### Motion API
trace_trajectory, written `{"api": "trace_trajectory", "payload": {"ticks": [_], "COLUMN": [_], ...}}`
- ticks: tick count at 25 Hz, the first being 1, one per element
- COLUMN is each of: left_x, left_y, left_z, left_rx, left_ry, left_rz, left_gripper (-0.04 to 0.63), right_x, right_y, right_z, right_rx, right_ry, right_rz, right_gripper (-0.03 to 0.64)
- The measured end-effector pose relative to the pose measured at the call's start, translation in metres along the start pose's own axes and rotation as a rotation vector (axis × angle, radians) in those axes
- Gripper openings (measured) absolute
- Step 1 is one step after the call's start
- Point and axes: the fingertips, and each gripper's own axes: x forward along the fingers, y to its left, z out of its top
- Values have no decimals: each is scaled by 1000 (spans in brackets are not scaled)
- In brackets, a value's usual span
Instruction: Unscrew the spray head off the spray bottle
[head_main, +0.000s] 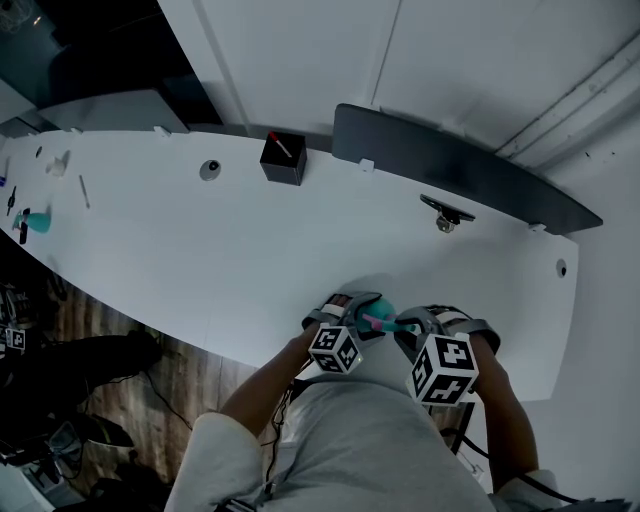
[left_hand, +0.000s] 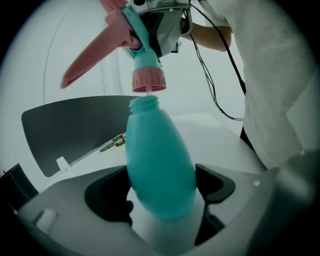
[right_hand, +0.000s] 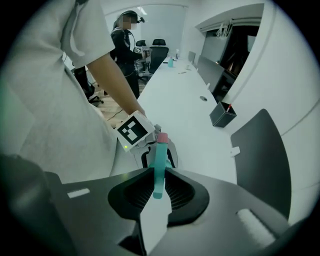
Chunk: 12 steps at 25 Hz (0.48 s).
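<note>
**Head view.** Both grippers are working close together at the lower centre of the frame, just past the near edge of the long white table. The left gripper is holding the teal plastic spray bottle. The right gripper is holding the pink-and-teal spray head. Holding both close to the body probably gives steadier control.

**Left gripper view.** The jaws are standing wide and pressing on the bottle's fat lower body at lower centre, apparently bracing it against turning. The open bottle neck is pointing up the frame. The pink threaded collar is hanging just above it, clear of the neck, with a thin pale dip tube bridging the gap. The threads therefore look disengaged. The long pink trigger is jutting toward the upper left.

**Right gripper view.** The jaws are nearly together, pinching the head's slim teal stem at centre frame, a narrow part that suits twisting and lifting. What remains appears to be drawing the tube straight out.
</note>
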Motion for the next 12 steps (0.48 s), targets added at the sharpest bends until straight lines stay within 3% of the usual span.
{"api": "trace_trajectory", "payload": {"ticks": [5, 12], "left_x": [-3, -29], "left_y": [4, 34], "left_z": [1, 3], "left_rx": [-82, -179], "left_ry": [9, 26], "left_rz": [61, 235], "left_gripper": [402, 400], "right_x": [-13, -73], "right_y": [-3, -12], "right_z": [0, -6], "right_rx": [106, 322], "right_ry": [-115, -481], "right_rz": [-3, -55], "right_gripper": [70, 71]}}
